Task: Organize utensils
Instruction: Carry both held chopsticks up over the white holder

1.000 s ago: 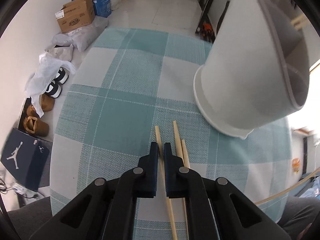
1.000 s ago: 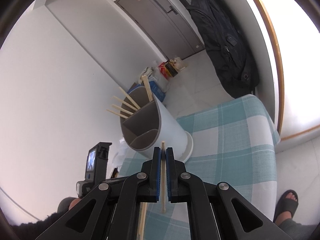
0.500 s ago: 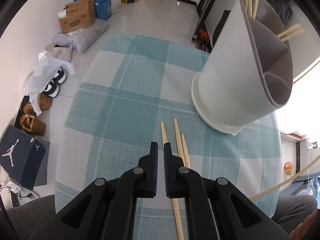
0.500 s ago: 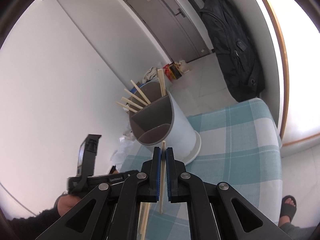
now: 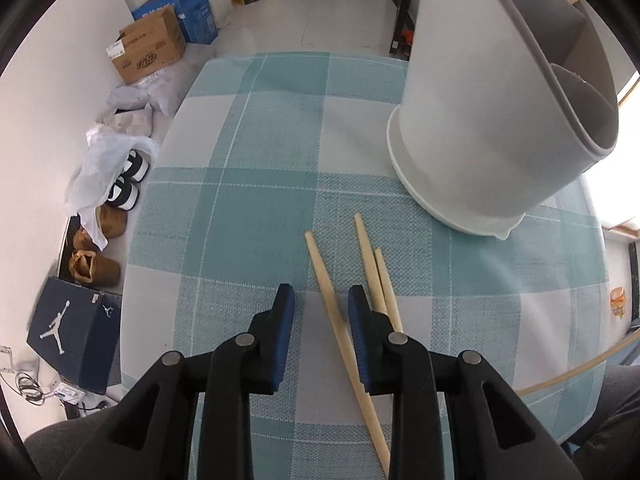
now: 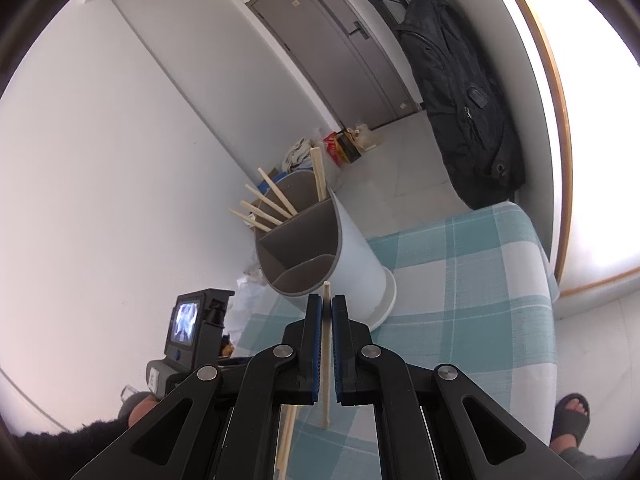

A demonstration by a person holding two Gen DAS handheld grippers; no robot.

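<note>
Three wooden chopsticks lie on the teal checked tablecloth (image 5: 248, 216). My left gripper (image 5: 321, 300) is open just above the cloth, with one chopstick (image 5: 340, 328) between its fingers and two chopsticks (image 5: 376, 272) beside the right finger. A white utensil holder (image 5: 480, 120) with grey compartments stands at the right. My right gripper (image 6: 327, 308) is shut on a chopstick (image 6: 326, 360), held up in the air before the holder (image 6: 332, 256), whose far compartment holds several chopsticks (image 6: 268, 204).
The left gripper's body (image 6: 196, 328) shows at the lower left of the right wrist view. Cardboard boxes (image 5: 148, 50), shoes (image 5: 128, 184) and a shoebox (image 5: 72, 332) sit on the floor left of the table. A black backpack (image 6: 460, 92) hangs by the door.
My left gripper has opened and dropped closer to the cloth, astride one chopstick. My right gripper has drifted slightly, still holding its chopstick.
</note>
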